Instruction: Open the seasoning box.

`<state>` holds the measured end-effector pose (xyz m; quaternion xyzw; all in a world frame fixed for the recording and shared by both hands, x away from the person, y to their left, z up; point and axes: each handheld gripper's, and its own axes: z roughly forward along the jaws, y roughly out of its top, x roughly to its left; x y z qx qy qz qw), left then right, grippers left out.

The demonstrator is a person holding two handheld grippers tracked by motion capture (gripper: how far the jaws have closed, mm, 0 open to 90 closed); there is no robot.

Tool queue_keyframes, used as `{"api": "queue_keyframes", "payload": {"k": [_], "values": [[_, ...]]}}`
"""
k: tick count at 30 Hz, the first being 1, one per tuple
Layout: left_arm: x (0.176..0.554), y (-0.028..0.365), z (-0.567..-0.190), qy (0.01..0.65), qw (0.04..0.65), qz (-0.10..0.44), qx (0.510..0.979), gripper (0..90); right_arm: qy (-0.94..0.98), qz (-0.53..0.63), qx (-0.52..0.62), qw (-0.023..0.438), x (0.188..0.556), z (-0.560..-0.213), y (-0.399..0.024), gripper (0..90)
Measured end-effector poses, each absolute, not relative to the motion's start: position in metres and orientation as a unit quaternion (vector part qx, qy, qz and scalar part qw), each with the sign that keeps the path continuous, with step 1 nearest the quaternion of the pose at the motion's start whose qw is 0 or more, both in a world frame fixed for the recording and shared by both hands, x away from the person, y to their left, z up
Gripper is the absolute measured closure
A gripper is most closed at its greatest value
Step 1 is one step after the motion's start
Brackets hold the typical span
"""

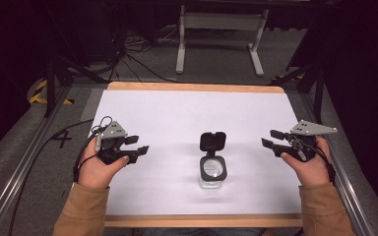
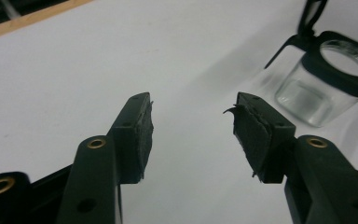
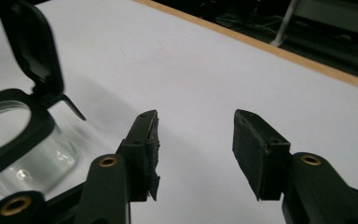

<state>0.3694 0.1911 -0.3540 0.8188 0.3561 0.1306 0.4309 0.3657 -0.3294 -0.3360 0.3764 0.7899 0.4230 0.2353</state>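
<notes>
A clear glass jar (image 1: 212, 173) with a black collar stands upright near the middle of the white table, its black hinged lid (image 1: 212, 141) flipped open toward the far side. The jar looks empty. My left gripper (image 1: 137, 145) is held open to the jar's left, well apart from it, nothing between its jaws. My right gripper (image 1: 270, 138) is open to the jar's right, also apart and empty. The left gripper view has its gripper (image 2: 193, 128) open, with the jar (image 2: 324, 81) ahead on the right. The right gripper view has its gripper (image 3: 196, 149) open, with the jar (image 3: 16, 149) and lid (image 3: 32, 46) on the left.
The white table (image 1: 177, 113) has wooden strips at its near and far edges. Metal rails run along both sides. A white frame (image 1: 220, 29) and cables lie on the floor beyond the far edge.
</notes>
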Motion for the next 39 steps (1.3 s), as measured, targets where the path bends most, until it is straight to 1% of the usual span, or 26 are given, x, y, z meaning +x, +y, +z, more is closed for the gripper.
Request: {"api": "queue_keyframes", "payload": {"k": [4, 8, 9, 10, 11, 14, 15, 16, 17, 19, 21, 26, 29, 31, 35, 39], "values": [[0.377, 0.202, -0.363, 0.368, 0.433, 0.126, 0.813, 44.6, 0.792, 0.398, 0.4, 0.233, 0.371, -0.344, -0.34, 50.8], [0.385, 0.214, -0.376, 0.381, 0.443, 0.115, 0.803, 43.2, 0.791, 0.385, 0.418, 0.229, 0.377, -0.354, -0.351, 48.5], [0.39, 0.219, -0.384, 0.391, 0.432, 0.116, 0.805, 41.6, 0.789, 0.382, 0.426, 0.225, 0.38, -0.359, -0.356, 46.3], [0.39, 0.219, -0.384, 0.391, 0.432, 0.116, 0.805, 41.0, 0.789, 0.382, 0.426, 0.225, 0.38, -0.359, -0.356, 46.3], [0.396, 0.224, -0.392, 0.396, 0.423, 0.117, 0.807, 39.2, 0.79, 0.374, 0.431, 0.224, 0.384, -0.366, -0.359, 45.5], [0.4, 0.229, -0.401, 0.395, 0.426, 0.132, 0.803, 34.0, 0.795, 0.362, 0.43, 0.228, 0.388, -0.374, -0.363, 44.9], [0.403, 0.23, -0.407, 0.399, 0.427, 0.146, 0.798, 34.0, 0.794, 0.36, 0.434, 0.228, 0.391, -0.379, -0.365, 44.1], [0.404, 0.231, -0.411, 0.402, 0.426, 0.148, 0.797, 32.1, 0.795, 0.355, 0.435, 0.229, 0.394, -0.384, -0.367, 43.3], [0.407, 0.232, -0.416, 0.403, 0.425, 0.146, 0.797, 30.5, 0.794, 0.351, 0.445, 0.222, 0.397, -0.393, -0.369, 41.6], [0.409, 0.231, -0.421, 0.407, 0.427, 0.142, 0.795, 29.9, 0.792, 0.351, 0.449, 0.218, 0.4, -0.399, -0.372, 41.2], [0.41, 0.231, -0.424, 0.407, 0.421, 0.139, 0.799, 27.4, 0.791, 0.354, 0.452, 0.211, 0.401, -0.402, -0.373, 41.0], [0.414, 0.227, -0.436, 0.411, 0.394, 0.13, 0.811, 25.9, 0.788, 0.357, 0.459, 0.202, 0.406, -0.414, -0.38, 39.2], [0.415, 0.227, -0.441, 0.404, 0.379, 0.129, 0.823, 27.0, 0.785, 0.358, 0.463, 0.202, 0.408, -0.421, -0.383, 39.1], [0.418, 0.227, -0.444, 0.4, 0.352, 0.127, 0.836, 27.0, 0.779, 0.358, 0.475, 0.196, 0.41, -0.427, -0.384, 39.1], [0.417, 0.223, -0.445, 0.41, 0.352, 0.122, 0.833, 26.1, 0.777, 0.346, 0.486, 0.203, 0.411, -0.432, -0.385, 39.2], [0.416, 0.218, -0.442, 0.429, 0.346, 0.101, 0.828, 26.1, 0.774, 0.349, 0.488, 0.203, 0.41, -0.43, -0.386, 40.0]]}}
